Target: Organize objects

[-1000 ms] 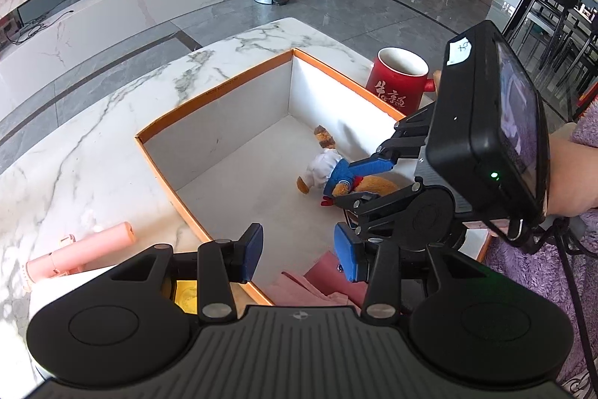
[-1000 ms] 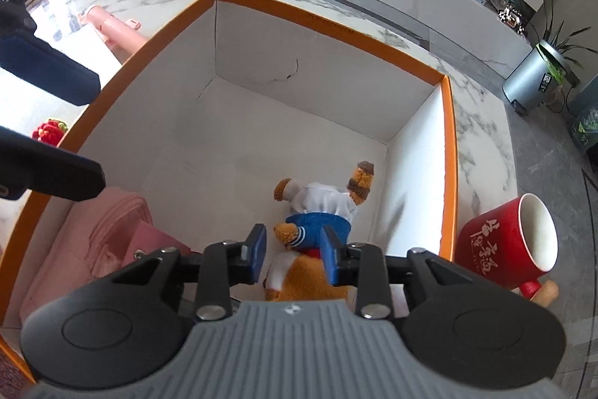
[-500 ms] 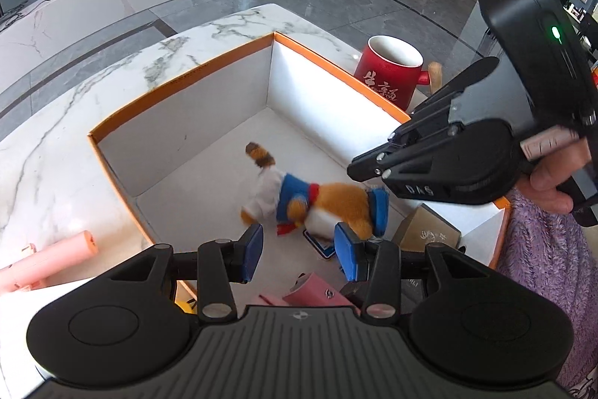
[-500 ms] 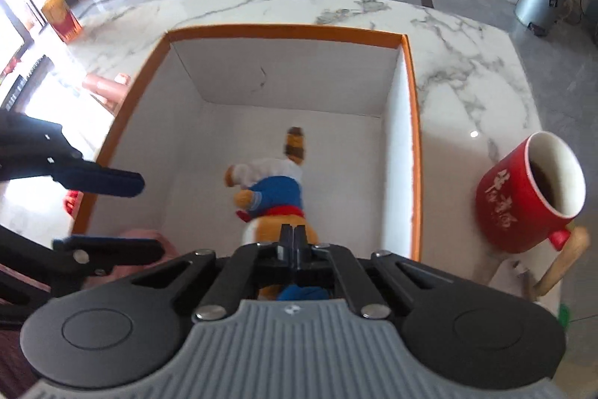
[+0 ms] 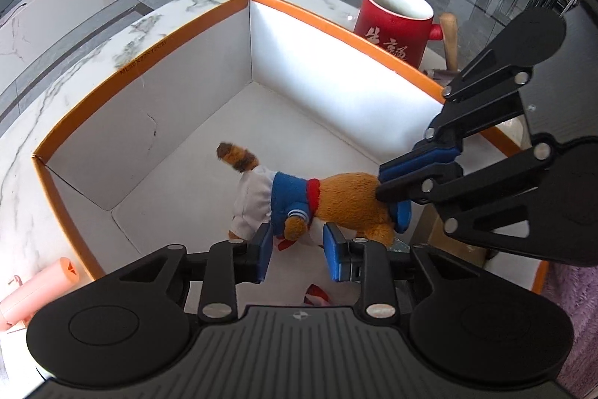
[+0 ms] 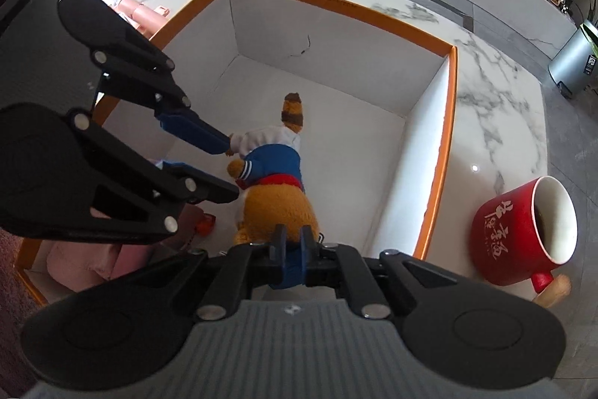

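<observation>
While the left wrist view looks down into the orange-rimmed box (image 5: 209, 21), the left gripper (image 5: 297, 255) sits at six o'clock with its blue pads apart; its jaws have just been closing. The plush toy's (image 5: 336, 199) arm and white front hang in the gap between them, and no pad is seen pressing on it, so this gripper grips nothing. The toy, orange-furred with a blue-and-white sailor top and a striped tail, hangs near the middle of the frame above the white box floor. From three o'clock the right gripper (image 5: 388, 180) reaches in, its pads pinched tight on the toy's head end, where a blue cap shows. A red mug (image 5: 392, 25) stands outside the box at one o'clock, on the marble table (image 5: 74, 73). A pink tube (image 5: 33, 290) lies on the table at eight o'clock, just outside the box wall.

Seen from the right wrist view, the right gripper (image 6: 292, 245) at six o'clock is nearly closed, clamped on blue fabric at the toy's (image 6: 276, 200) head. The toy's body stretches toward twelve o'clock, tail uppermost. The left gripper (image 6: 220, 167) comes in from nine o'clock, its pads straddling the toy's arm. Pink cloth (image 6: 86, 260) lies in the box corner at eight o'clock. The mug (image 6: 523, 230) stands at three o'clock, outside the box (image 6: 336, 0).
</observation>
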### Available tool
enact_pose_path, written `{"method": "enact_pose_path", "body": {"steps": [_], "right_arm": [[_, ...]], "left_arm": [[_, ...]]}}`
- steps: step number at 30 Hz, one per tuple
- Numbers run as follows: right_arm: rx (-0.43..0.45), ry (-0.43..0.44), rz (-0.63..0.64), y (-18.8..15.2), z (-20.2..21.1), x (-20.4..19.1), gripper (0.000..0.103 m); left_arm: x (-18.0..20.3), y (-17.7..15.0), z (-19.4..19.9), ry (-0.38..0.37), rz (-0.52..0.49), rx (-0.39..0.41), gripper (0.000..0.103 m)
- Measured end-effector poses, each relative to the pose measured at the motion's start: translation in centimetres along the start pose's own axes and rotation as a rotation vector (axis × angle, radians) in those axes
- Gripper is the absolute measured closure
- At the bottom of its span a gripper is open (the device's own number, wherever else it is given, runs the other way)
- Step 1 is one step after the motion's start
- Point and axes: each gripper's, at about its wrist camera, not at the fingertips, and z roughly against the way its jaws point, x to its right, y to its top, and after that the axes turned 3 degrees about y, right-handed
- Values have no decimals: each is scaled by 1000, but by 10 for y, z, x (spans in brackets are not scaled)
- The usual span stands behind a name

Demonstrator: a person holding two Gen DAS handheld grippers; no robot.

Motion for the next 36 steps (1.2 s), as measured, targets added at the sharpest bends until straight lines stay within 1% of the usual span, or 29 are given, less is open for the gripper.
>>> {"method": "enact_pose_path", "body": {"steps": [1,2,3,4,6,9,12,16,18,20,23,26,29,34,35,36], "right_arm": [[-3,-1,-2,-1,-1,2,96],[-6,1,-8,-2,-2,3,96],[-7,7,-15,-3,-3,5,96],[-8,14,-19,-4,-4,6,96],[-13,22,-24,-7,-4,7,95],[-19,45,-40,-12,-1,10,95],[-17,69,-56,-17,6,13,96],[4,76,-65,-22,19,18,96],[18,83,-82,-23,25,23,96],[30,68,-91,-24,28,28,96],[50,27,-87,-26,32,31,95],[54,40,-84,-29,34,34,97],[46,42,-50,-27,31,34,97],[34,40,3,-26,26,28,96],[27,30,10,-25,24,28,96],[24,23,21,-24,24,27,97]], "left_arm": [[-1,1,-3,-5,2,-8,69],[-1,1,-6,-12,7,-12,75],[-2,2,-7,-20,12,-13,85],[-4,3,-9,-31,25,-5,89],[-4,5,-7,-62,30,21,92],[5,12,-1,-86,0,55,94],[16,21,7,-102,-34,55,94],[30,32,12,-138,-81,17,95],[36,38,9,-133,-88,-10,95],[39,45,2,-130,-87,-19,95],[33,54,-13,-164,-15,-41,95],[28,61,-27,-179,58,-54,95],[25,66,-37,-220,119,-70,95],[22,71,-55,-262,195,-108,97],[21,71,-58,-266,202,-110,98],[18,71,-58,-273,213,-112,97]]}}
